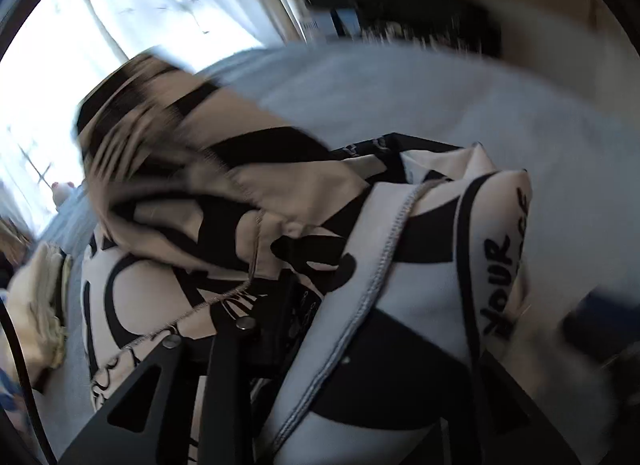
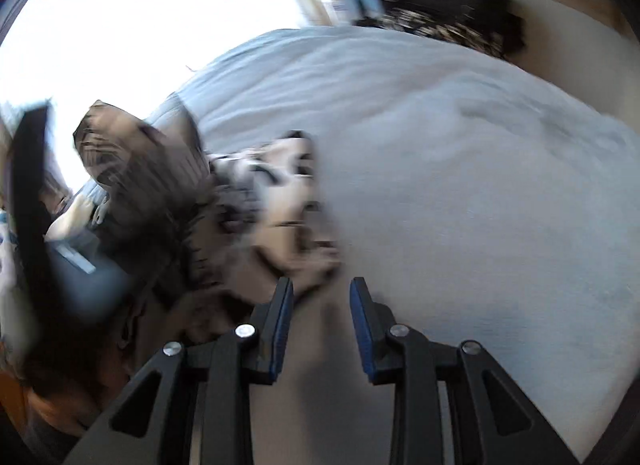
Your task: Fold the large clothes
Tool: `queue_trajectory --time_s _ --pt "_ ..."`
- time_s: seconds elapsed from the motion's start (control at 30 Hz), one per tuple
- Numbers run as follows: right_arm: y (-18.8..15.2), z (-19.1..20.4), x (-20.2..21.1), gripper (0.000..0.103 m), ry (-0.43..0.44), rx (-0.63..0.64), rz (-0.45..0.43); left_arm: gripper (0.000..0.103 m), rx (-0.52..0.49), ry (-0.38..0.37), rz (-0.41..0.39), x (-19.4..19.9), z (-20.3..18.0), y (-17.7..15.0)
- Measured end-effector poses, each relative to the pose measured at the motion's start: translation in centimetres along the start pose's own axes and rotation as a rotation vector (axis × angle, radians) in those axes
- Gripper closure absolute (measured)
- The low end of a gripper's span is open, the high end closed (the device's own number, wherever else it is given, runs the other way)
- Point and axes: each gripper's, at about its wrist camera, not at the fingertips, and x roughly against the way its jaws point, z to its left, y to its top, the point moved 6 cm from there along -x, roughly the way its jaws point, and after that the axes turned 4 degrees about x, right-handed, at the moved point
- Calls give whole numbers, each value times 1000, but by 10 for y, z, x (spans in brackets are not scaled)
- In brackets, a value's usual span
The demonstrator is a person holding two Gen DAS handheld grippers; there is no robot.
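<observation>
Bunched black-and-cream printed garment (image 1: pixel 400 265)

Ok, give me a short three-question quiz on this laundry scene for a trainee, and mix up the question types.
1. True or false: the right gripper is holding the printed garment.
2. Which word can be read on the garment in the left wrist view? A) YOUR B) LOVE C) TEAM
3. Fill in: the right gripper's pads are ____ in colour.

Key:
1. False. Its jaws stand open with only the grey bedsheet seen between them.
2. A
3. blue
</observation>
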Motion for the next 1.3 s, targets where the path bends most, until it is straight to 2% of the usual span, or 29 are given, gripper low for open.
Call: queue_trajectory --time_s 0.07,0.13,0.23,0.3,0.4,0.47,0.53,0.63,0.7,0.73,0.8,0.87,0.97,1.07,1.17,1.3 --pt "0 -13 -3 73 -4 -38 21 64 -69 39 -26 1 -10 -7" --pt "0 -19 -3 73 2 -54 17 55 -92 7 -52 12 -12 -9" --pt "1 -21 1 73 10 -50 7 47 -46 -113 -42 32 -8 -9" --pt "6 -19 2 73 21 -44 1 36 -3 -178 -38 48 -4 -8" --pt "16 -13 1 73 33 -27 -10 35 75 -258 -61 81 1 -2" --pt "19 -8 5 73 42 -12 -18 32 126 -271 -95 100 13 -2" --pt "22 -2 10 73 51 -1 -30 23 188 -287 -138 121 35 -2" --pt "32 15 20 74 95 35 -39 21 277 -257 -188 147 74 -9" --pt "39 27 24 73 124 32 -39 21 320 -186 -191 151 103 -13" --pt "45 35 25 72 159 40 -31 20 342 -149 -187 152 116 -20" --pt "55 48 21 60 203 56 -3 20 395 -92 -156 147 141 -38" --pt "68 59 13 58 248 54 32 20 455 -64 -106 134 166 -54" --pt "82 67 -7 58 309 24 124 20 579 -72 -31 114 189 -86" --pt "89 67 -30 58 326 15 229 20 660 -98 18 100 202 -117" --pt "91 71 -50 58 336 61 323 20 691 -117 42 89 207 -132" --pt "87 75 -68 58 323 105 399 20 735 -148 47 74 211 -144"
